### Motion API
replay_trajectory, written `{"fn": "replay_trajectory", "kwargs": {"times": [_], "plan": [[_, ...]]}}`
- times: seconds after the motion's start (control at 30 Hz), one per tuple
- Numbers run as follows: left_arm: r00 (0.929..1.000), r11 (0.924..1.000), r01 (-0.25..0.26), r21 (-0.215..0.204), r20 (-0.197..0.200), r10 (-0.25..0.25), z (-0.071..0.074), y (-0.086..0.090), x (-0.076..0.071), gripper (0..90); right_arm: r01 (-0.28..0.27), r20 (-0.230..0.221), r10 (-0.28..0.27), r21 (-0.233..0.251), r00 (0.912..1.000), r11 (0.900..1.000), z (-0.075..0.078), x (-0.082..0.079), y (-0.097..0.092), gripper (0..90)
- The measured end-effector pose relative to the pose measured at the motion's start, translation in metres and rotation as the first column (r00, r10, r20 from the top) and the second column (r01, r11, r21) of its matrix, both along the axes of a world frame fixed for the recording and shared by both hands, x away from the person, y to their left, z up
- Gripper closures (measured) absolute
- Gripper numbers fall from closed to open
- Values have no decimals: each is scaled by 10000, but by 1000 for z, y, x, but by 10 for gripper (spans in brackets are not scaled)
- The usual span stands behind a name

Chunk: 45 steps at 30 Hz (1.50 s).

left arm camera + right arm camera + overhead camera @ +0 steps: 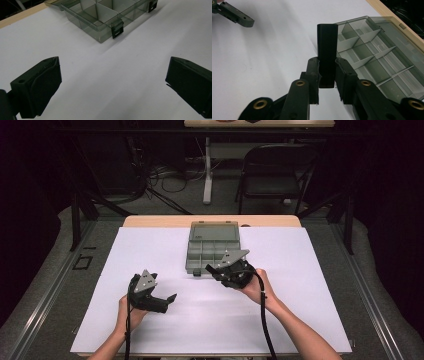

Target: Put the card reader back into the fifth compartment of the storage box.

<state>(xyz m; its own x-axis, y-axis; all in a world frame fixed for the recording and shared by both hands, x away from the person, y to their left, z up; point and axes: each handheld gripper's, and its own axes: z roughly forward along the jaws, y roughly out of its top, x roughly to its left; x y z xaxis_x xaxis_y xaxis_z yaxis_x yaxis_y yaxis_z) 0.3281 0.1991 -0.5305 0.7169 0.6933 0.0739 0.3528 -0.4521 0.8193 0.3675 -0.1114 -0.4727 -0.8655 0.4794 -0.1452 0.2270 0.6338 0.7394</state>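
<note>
1. The step in hand looks like carrying a part to its slot: the right gripper (pixel 327 80) is clenched on a long, flat, matt black bar (pixel 327 50), with the open compartment box as the likely goal.

2. That landmark is a smoky translucent plastic organiser box (pixel 212 251) with thin dividers, its lid folded back flat on the far side, standing on the white paper sheet (pixel 165 250) that covers the table.

3. In the right gripper view the black bar stands between the two pads, pressed on both flanks. Its lower end sits down in the grip, and most of its length sticks out beyond the fingertips, towards the box's near-left corner.

4. From the high view the right gripper hangs over the box's near edge, at the right end of that edge. Whether the bar already touches the box I cannot tell.

5. The left gripper (pixel 167 300) rests well to the near left of the box, its jaws spread wide with nothing between them; only bare paper lies there in the left gripper view.

6. My judgement of the next move: tip the bar's free end over a compartment long enough to take it, lower it clear of the dividers, then let go. The risk is the bar catching a divider and nudging the light box.
</note>
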Motion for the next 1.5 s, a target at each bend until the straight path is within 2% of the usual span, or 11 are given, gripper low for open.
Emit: {"fn": "replay_trajectory", "kwargs": {"times": [0.8,1.07,1.5], "plan": [[10000,10000,6,21,33,-6,0,0,0,1,-5,-100,3,-201,10000,9998,9,17,16,734],[10000,10000,39,15,-16,-39,-1,-2,1,1,-16,-339,3,-385,9994,9993,7,23,23,733],[10000,10000,2,33,1,-2,-1,-1,1,0,160,-433,-184,-547,9989,9984,8,36,29,734]]}}
